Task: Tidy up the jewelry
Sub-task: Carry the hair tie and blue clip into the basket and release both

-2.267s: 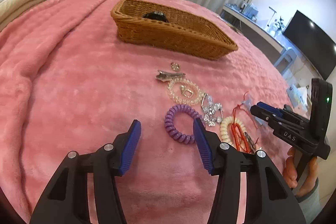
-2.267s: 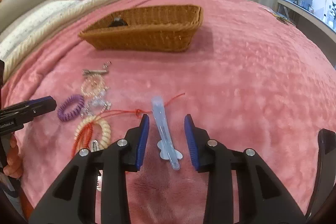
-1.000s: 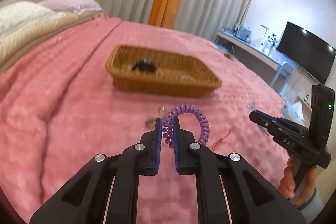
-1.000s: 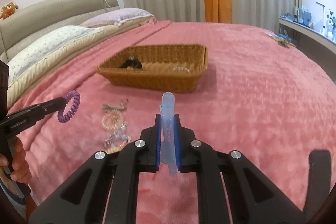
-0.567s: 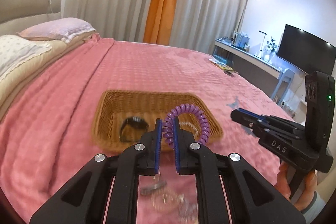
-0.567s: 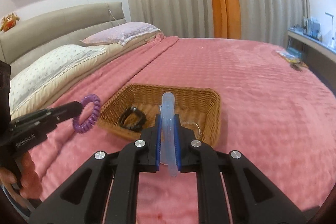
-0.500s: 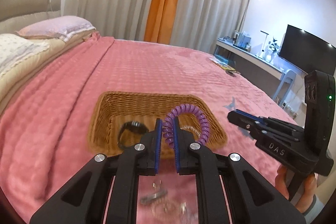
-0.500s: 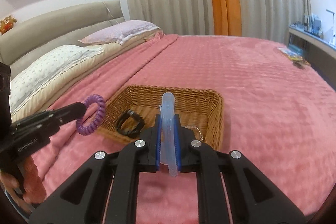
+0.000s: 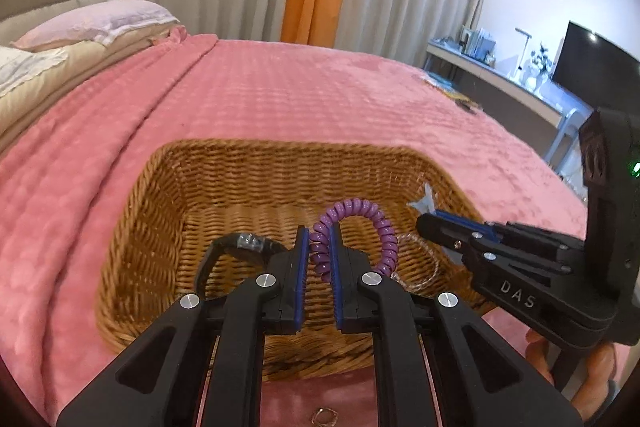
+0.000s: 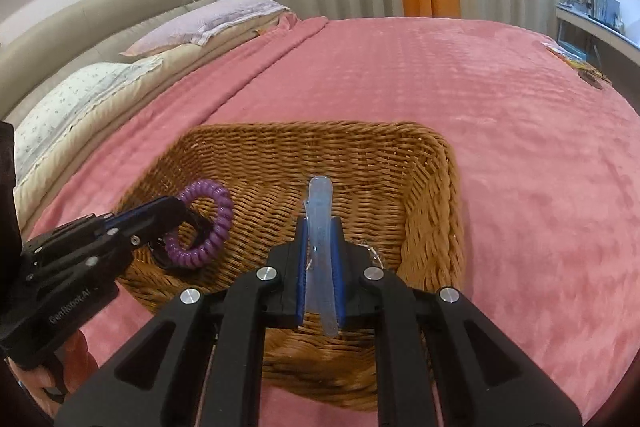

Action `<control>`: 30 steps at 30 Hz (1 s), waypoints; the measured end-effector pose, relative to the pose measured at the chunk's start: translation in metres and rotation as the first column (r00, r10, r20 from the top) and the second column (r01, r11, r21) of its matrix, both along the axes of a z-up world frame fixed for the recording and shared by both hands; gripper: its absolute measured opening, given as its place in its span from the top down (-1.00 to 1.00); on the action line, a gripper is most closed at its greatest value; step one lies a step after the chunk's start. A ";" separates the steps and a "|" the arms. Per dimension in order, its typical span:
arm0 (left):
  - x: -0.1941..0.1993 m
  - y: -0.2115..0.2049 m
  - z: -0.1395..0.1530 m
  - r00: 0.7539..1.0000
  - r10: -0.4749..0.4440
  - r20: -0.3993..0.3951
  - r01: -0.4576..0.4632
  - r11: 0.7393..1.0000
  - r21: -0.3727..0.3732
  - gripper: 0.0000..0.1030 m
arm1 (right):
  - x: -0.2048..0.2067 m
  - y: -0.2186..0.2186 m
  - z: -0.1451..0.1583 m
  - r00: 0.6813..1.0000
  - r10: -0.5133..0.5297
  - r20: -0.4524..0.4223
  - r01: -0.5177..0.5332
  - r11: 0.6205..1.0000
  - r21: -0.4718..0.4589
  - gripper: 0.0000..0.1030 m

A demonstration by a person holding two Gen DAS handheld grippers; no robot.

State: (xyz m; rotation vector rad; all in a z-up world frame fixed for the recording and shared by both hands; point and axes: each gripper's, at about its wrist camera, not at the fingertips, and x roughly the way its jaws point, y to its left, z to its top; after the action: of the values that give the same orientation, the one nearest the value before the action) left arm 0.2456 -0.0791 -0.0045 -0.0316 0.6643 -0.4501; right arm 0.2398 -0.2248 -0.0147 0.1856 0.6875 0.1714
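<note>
Right gripper (image 10: 320,227) clamps clear hair clip (image 10: 320,223) above wicker basket (image 10: 432,195).

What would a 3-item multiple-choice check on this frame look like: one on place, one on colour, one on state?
1. Where is the black band?
A. inside the wicker basket
B. on the pillow
C. on the desk

2. What colour is the coil hair tie?
A. green
B. purple
C. white

3. What state is the right gripper in?
A. open and empty
B. open over a ring
C. shut on the clear blue hair clip

Key: 1 A, the band lies on the basket floor in the left wrist view. 2 B, the coil clamped in the left gripper is purple in both views. 3 C, the blue pads press both sides of the clip, which sticks out above the basket.
</note>
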 end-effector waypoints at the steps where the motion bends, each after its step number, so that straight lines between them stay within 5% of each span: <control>1: -0.001 -0.001 -0.003 1.000 0.001 -0.004 -0.001 1.000 0.004 0.84 | 0.003 -0.002 -0.002 1.000 -0.001 -0.006 0.001 1.000 0.001 0.82; 10: 0.001 0.001 -0.007 1.000 -0.010 -0.024 0.011 1.000 0.004 0.82 | 0.005 -0.001 -0.004 1.000 0.009 -0.023 -0.009 1.000 0.019 0.81; 16: -0.012 0.009 0.002 1.000 -0.016 0.000 0.016 0.999 -0.035 0.42 | -0.001 -0.007 -0.002 1.000 0.011 -0.014 -0.010 0.998 0.060 0.74; 18: -0.017 0.017 0.007 1.000 -0.010 0.011 0.011 0.997 -0.073 0.13 | -0.004 -0.009 -0.002 1.000 0.004 -0.014 -0.003 0.998 0.069 0.74; 21: -0.023 0.028 0.013 1.000 -0.011 0.018 0.013 0.994 -0.108 0.12 | -0.009 -0.012 -0.001 1.000 0.002 -0.014 -0.001 0.996 0.087 0.73; 26: -0.042 0.045 0.018 1.000 -0.016 0.011 0.018 0.987 -0.157 0.12 | -0.029 -0.014 0.006 1.000 -0.009 0.015 0.007 0.995 0.102 0.38; 30: -0.061 0.056 0.018 0.999 -0.034 0.011 0.035 0.986 -0.160 0.09 | -0.051 -0.011 0.016 0.999 -0.004 0.036 -0.001 0.993 0.120 0.37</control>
State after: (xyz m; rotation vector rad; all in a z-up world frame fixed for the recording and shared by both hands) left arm 0.1845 -0.0228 0.0134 -0.1710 0.6202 -0.5361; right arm 0.1890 -0.2363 0.0014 0.2976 0.6414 0.2144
